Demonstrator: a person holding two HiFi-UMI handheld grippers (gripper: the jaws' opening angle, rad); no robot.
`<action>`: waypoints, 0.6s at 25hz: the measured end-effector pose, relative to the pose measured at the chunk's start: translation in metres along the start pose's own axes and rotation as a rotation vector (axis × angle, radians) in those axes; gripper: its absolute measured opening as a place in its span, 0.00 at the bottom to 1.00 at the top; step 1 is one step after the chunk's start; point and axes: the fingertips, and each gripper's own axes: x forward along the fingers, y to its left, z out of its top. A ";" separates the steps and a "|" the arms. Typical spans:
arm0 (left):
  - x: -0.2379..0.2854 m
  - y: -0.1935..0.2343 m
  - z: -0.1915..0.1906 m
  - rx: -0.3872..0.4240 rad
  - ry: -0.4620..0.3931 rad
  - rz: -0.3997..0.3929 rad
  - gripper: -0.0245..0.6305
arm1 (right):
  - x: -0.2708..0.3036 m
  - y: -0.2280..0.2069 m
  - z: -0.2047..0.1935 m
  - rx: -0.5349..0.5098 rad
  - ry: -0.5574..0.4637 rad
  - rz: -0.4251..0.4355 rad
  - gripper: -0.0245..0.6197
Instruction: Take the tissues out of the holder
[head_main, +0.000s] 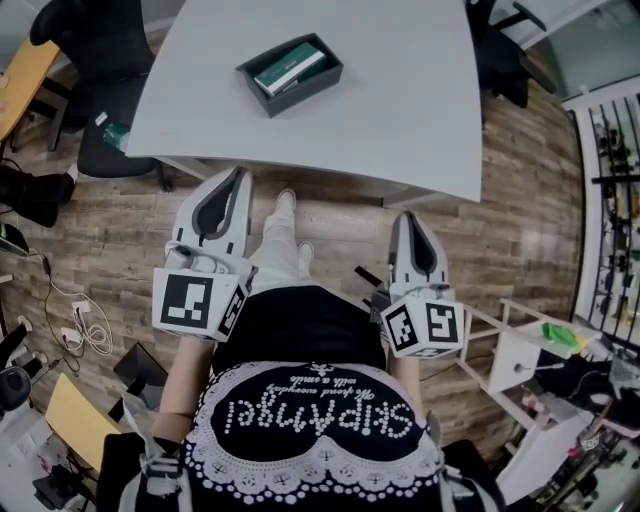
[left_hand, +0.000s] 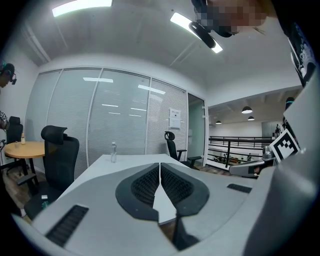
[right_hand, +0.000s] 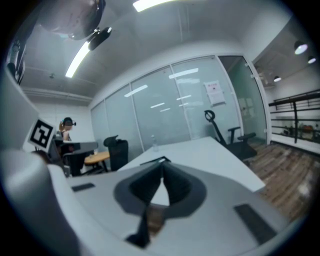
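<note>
A dark rectangular holder (head_main: 262, 83) stands on the white table (head_main: 400, 90), with a green pack of tissues (head_main: 292, 67) lying inside it. Both grippers hang close to my body, short of the table's near edge and well apart from the holder. My left gripper (head_main: 240, 174) is shut, its ribbed pads (left_hand: 172, 182) meeting with nothing between them. My right gripper (head_main: 407, 216) is shut and empty too. In the right gripper view the holder (right_hand: 156, 160) shows as a low dark shape just past the jaw tips.
A small bottle (left_hand: 113, 152) stands at the table's far end. Black office chairs (head_main: 105, 110) sit at the table's left and beyond it (left_hand: 173, 145). A round wooden table (left_hand: 22, 148) is at the left. A white rack (head_main: 520, 355) and cables (head_main: 85, 325) lie on the wooden floor.
</note>
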 end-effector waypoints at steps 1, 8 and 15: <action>0.003 0.002 0.000 -0.001 0.000 -0.001 0.08 | 0.003 0.000 0.000 0.001 0.001 -0.001 0.09; 0.023 0.014 -0.002 -0.020 0.014 0.001 0.08 | 0.026 -0.002 0.000 0.000 0.034 0.003 0.09; 0.056 0.041 0.000 -0.036 0.028 0.004 0.08 | 0.069 0.000 0.012 -0.006 0.046 0.011 0.09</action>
